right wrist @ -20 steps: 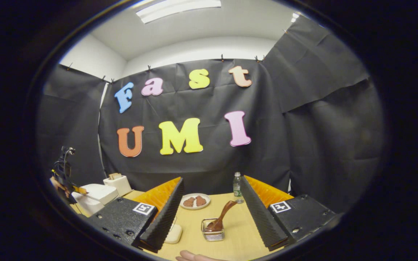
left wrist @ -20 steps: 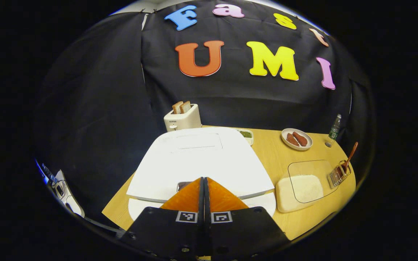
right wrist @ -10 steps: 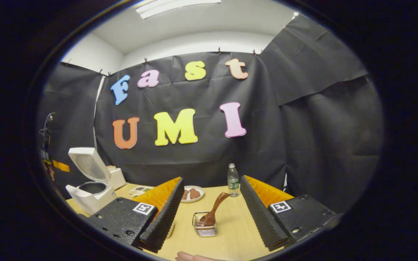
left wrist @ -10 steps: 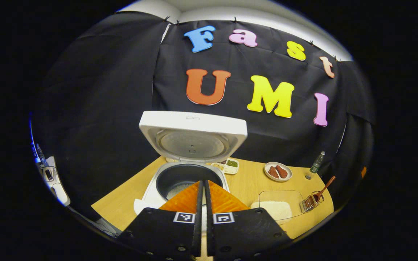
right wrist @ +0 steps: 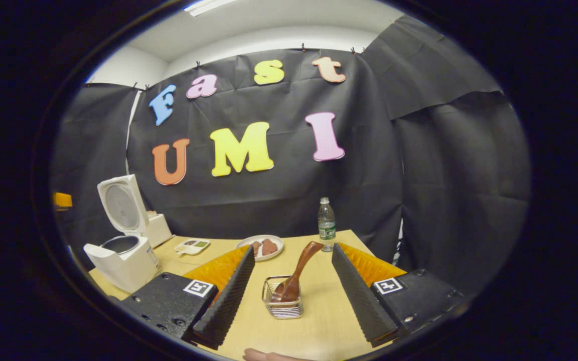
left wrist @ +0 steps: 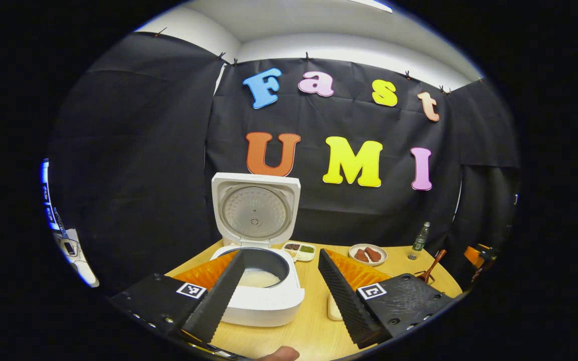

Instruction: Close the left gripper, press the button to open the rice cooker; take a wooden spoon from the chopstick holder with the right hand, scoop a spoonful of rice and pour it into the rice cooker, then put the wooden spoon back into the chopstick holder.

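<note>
The white rice cooker (left wrist: 261, 296) stands with its lid (left wrist: 255, 209) swung up, and rice lies in its inner pot (left wrist: 259, 278). My left gripper (left wrist: 281, 291) is open, pulled back in front of the cooker with nothing between its fingers. In the right gripper view the cooker (right wrist: 121, 253) is far off at the left. The wooden spoon (right wrist: 296, 273) leans in the wire chopstick holder (right wrist: 282, 305), straight ahead between the open fingers of my right gripper (right wrist: 289, 296). The spoon (left wrist: 432, 268) also shows at the right in the left gripper view.
A plate of brown food (right wrist: 261, 246), a water bottle (right wrist: 325, 224), a small divided dish (right wrist: 192, 245) and a toaster (right wrist: 158, 228) stand toward the back of the wooden table (right wrist: 319, 321). The rice container (left wrist: 333, 308) is mostly hidden behind my left gripper's right finger.
The cooker lid has sprung fully up. My left gripper has lifted, drawn back and opened. My right gripper has moved closer to the chopstick holder.
</note>
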Tool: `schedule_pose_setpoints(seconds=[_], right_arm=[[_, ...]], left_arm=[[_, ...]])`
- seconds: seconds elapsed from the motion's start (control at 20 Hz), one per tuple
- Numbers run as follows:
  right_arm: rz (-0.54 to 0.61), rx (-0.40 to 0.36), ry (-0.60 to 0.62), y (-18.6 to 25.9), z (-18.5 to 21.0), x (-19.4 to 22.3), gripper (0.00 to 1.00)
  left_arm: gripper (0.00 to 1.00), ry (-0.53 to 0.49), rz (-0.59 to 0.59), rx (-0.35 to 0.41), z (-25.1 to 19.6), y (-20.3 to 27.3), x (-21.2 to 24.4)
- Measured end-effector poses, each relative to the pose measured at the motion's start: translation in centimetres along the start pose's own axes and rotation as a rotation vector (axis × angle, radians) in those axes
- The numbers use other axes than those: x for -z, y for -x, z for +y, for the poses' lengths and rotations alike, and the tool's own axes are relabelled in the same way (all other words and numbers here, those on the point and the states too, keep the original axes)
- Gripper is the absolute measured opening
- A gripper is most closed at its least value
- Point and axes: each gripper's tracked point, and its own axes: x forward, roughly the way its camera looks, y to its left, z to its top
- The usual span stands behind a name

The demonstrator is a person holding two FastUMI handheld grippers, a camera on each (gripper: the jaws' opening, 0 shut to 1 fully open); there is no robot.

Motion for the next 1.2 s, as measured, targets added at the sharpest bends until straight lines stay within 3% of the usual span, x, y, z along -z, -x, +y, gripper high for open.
schedule_pose_setpoints(seconds=[0.3, 0.4, 0.45, 0.55, 0.65, 0.7, 0.8, 0.85, 0.9, 1.05, 1.15, 1.2], right_arm=[[0.108, -0.017, -0.083, -5.9, -0.6, 4.5, 1.00], [0.151, -0.027, -0.134, -7.9, -0.8, 6.3, 1.00], [0.178, -0.032, -0.157, -8.8, -0.7, 7.4, 0.96], [0.235, -0.017, -0.188, -10.5, -1.1, 9.6, 1.00], [0.277, -0.021, -0.203, -11.9, -1.0, 11.2, 0.95], [0.287, -0.016, -0.203, -12.6, -1.2, 11.7, 1.00], [0.258, -0.023, -0.219, -13.6, -1.2, 11.6, 0.95], [0.254, -0.018, -0.230, -14.1, -1.3, 11.6, 1.00], [0.265, -0.005, -0.248, -14.5, -1.6, 11.9, 0.96], [0.291, -0.098, -0.284, -14.3, 0.2, 12.3, 0.70], [0.270, -0.062, -0.268, -14.4, -1.0, 11.9, 0.41], [0.273, -0.081, -0.268, -14.5, -0.6, 12.0, 0.30]], left_arm=[[0.94, -0.042, -0.054, 0.029, 0.1, 4.4, -0.3], [0.94, -0.071, -0.024, 0.071, -0.5, 5.8, 1.0], [0.94, -0.086, -0.033, 0.073, -0.2, 6.6, 1.3], [0.94, -0.101, -0.058, 0.087, -0.3, 7.7, 1.4], [0.94, -0.095, -0.047, 0.084, 0.0, 8.3, 2.2], [0.94, -0.092, -0.050, 0.075, 0.3, 8.6, 2.2], [0.94, -0.084, -0.056, 0.076, 0.4, 9.3, 2.2], [0.94, -0.081, -0.062, 0.083, 0.3, 9.9, 2.2], [0.94, -0.080, -0.066, 0.097, 0.2, 10.6, 2.4], [0.94, -0.076, -0.090, 0.113, 0.3, 12.2, 2.1], [0.94, -0.068, -0.101, 0.116, 0.2, 13.0, 1.8], [0.94, -0.060, -0.117, 0.125, -0.2, 13.3, 1.4]])
